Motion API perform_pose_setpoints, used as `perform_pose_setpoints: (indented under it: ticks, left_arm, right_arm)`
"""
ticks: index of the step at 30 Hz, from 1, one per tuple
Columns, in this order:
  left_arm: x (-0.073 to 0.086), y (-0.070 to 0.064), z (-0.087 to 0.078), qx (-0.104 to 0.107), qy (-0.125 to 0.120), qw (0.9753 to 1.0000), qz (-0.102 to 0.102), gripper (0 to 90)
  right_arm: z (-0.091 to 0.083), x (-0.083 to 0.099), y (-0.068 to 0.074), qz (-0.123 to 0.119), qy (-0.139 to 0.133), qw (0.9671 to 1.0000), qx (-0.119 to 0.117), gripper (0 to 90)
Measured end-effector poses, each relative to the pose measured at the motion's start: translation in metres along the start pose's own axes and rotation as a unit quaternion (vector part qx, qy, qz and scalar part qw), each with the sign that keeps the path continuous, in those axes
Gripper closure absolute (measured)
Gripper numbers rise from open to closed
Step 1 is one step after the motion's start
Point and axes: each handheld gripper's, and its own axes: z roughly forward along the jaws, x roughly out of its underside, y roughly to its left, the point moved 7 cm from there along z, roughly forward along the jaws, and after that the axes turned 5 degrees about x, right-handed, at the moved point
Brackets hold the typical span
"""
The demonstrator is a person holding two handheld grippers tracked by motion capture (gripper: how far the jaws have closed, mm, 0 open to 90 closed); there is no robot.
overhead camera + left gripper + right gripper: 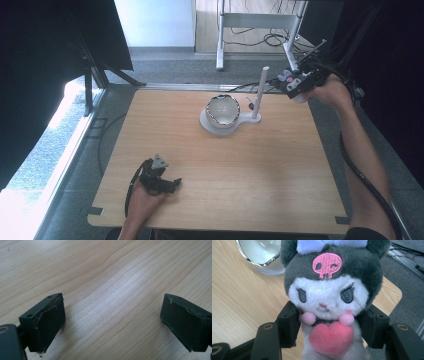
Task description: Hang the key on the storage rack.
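Right claw (329, 322) has a plush toy (329, 297) squeezed between its two black jaws, one pressed in on each side of the body just under the chin, and the toy's face looks straight back from the right gripper view: dark hood, pink skull patch, a red heart on its chest. From the high view that right claw (295, 82) is held up off the far right corner of the bench (280, 180), with the toy (285, 77) at its tip near a white upright post (260, 92). The post stands on a white base beside a shiny bowl (223, 110). Left claw (167, 182) rests low on the near left of the bench, jaws spread wide with nothing between them, bare wood under it.
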Motion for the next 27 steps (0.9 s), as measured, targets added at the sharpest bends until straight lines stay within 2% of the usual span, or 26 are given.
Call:
perform_pose_setpoints:
  ticks: [10, 20, 24, 27]
  left_arm:
    - [0.000, 0.000, 0.000, 0.000, 0.000, 1.0000, 0.000, 5.8]
    - [0.000, 0.000, 0.000, -0.001, 0.000, 1.0000, 0.000, 5.8]
    - [0.000, 0.000, 0.000, -0.001, 0.000, 1.0000, 0.000, 5.8]
    - [0.000, 0.000, 0.000, -0.001, -0.001, 1.0000, 0.000, 5.8]
  right_arm:
    - [0.002, -0.012, 0.006, -0.009, -0.013, 0.9999, 0.004, 39.5]
    - [0.011, -0.015, 0.028, -0.027, -0.014, 0.9994, -0.018, 39.5]
    - [0.024, -0.011, 0.041, -0.038, -0.005, 0.9987, -0.032, 39.5]
    - [0.031, -0.007, 0.045, -0.037, 0.001, 0.9985, -0.039, 39.5]
